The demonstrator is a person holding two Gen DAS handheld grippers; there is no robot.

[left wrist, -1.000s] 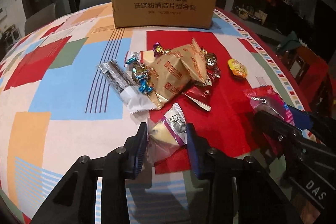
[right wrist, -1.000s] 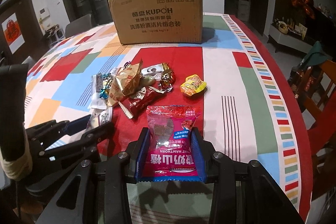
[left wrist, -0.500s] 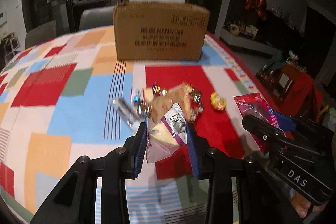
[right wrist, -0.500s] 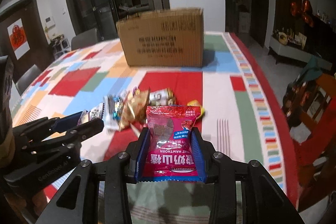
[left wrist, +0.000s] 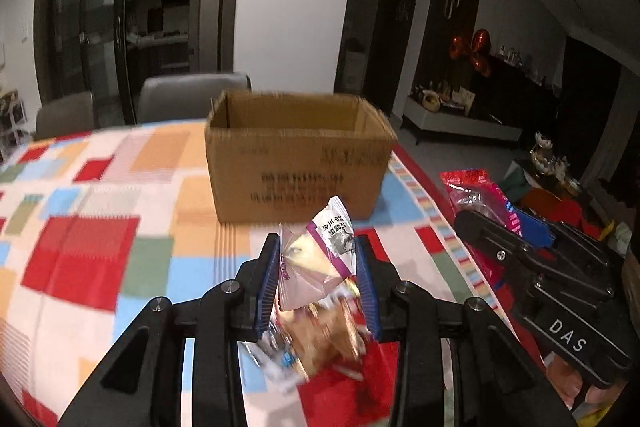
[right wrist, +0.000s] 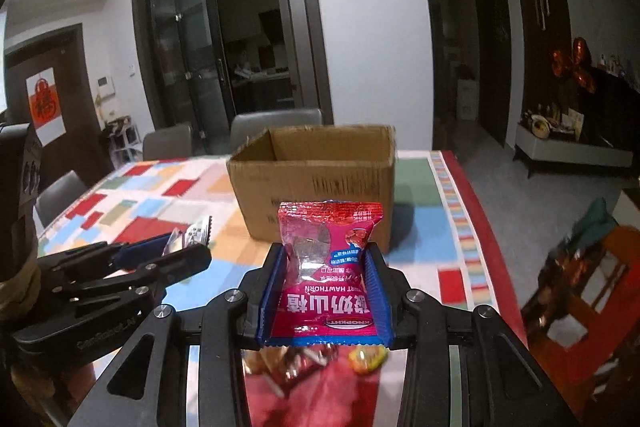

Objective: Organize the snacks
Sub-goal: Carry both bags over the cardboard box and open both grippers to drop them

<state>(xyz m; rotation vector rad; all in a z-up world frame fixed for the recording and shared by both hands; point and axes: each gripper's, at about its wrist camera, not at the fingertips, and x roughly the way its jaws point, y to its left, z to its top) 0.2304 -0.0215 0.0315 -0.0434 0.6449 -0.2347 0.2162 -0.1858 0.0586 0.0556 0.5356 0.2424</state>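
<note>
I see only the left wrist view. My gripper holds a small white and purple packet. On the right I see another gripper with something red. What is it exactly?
Observer: A pink-red hawthorn snack packet, clamped flat in the right gripper.
Operator: Is something loose under that gripper?
Observer: Yes, a small yellow candy lies on the red cloth below it.
Operator: Is the cardboard box open from that side?
Observer: Yes, the cardboard box shows an open top; its bottom is hidden.
</note>
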